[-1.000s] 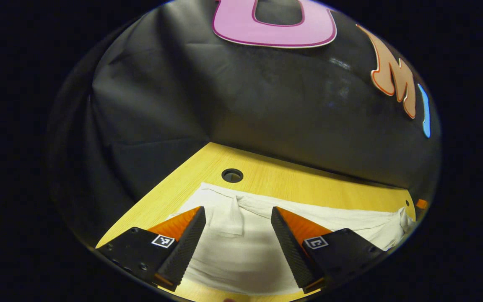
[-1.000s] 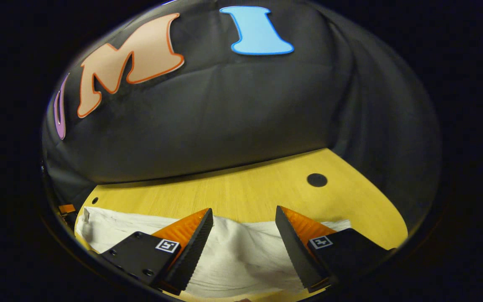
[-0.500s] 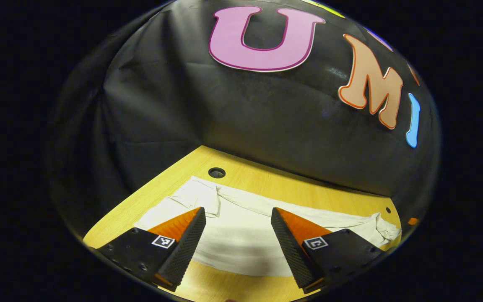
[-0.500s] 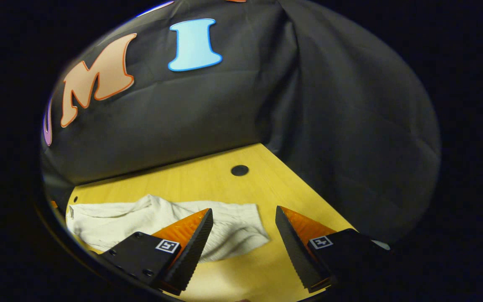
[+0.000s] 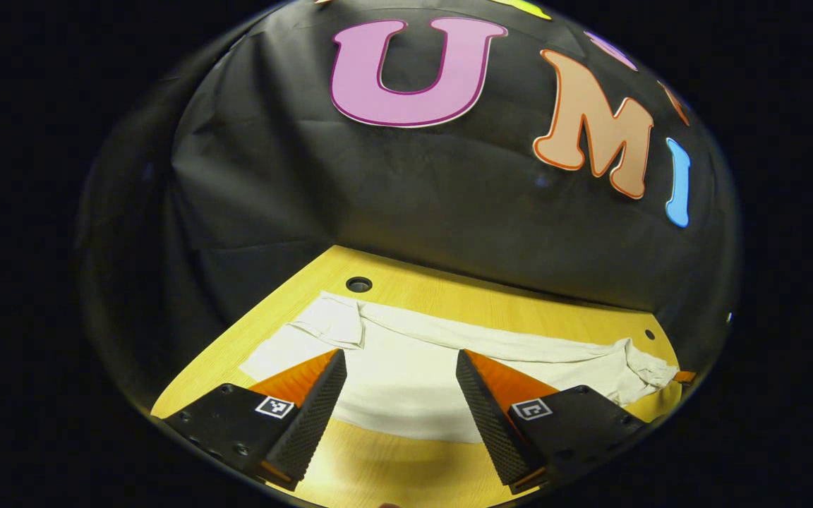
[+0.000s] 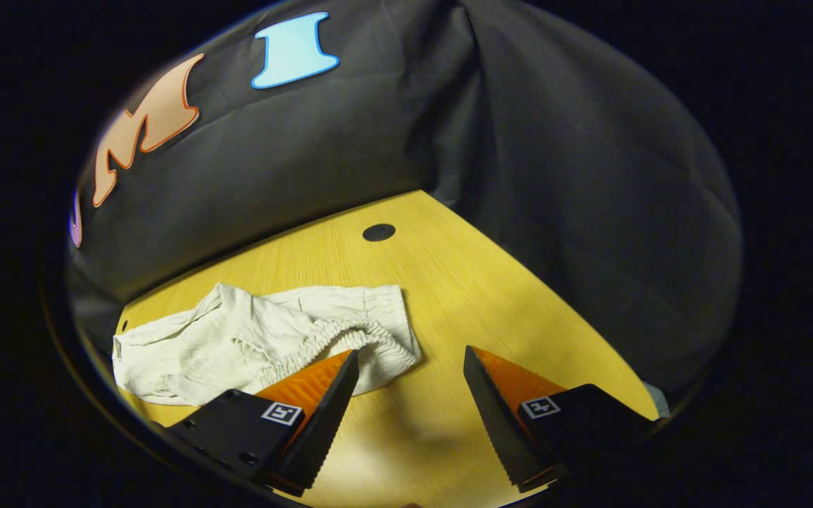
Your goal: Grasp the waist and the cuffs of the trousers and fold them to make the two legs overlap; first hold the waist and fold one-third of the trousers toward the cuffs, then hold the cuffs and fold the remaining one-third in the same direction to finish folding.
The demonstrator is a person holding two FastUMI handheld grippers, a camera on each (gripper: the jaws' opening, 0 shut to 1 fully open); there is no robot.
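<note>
Yellow wood bench (image 5: 449, 303) runs under black booth cloth, and the pale trousers (image 5: 406, 367) lie stretched flat across it. At the left end, the left claw (image 5: 401, 395) hovers above the cloth, jaws spread and holding nothing; at the right end, the right claw (image 6: 410, 402) hangs likewise agape just beside the elastic waist (image 6: 336, 339). To overlap the legs cleanly, each claw should probably pinch both layers at the near edge and lift together. Which end bears the cuffs is hard to tell, and the trousers' near edge hides behind the fingers.
</note>
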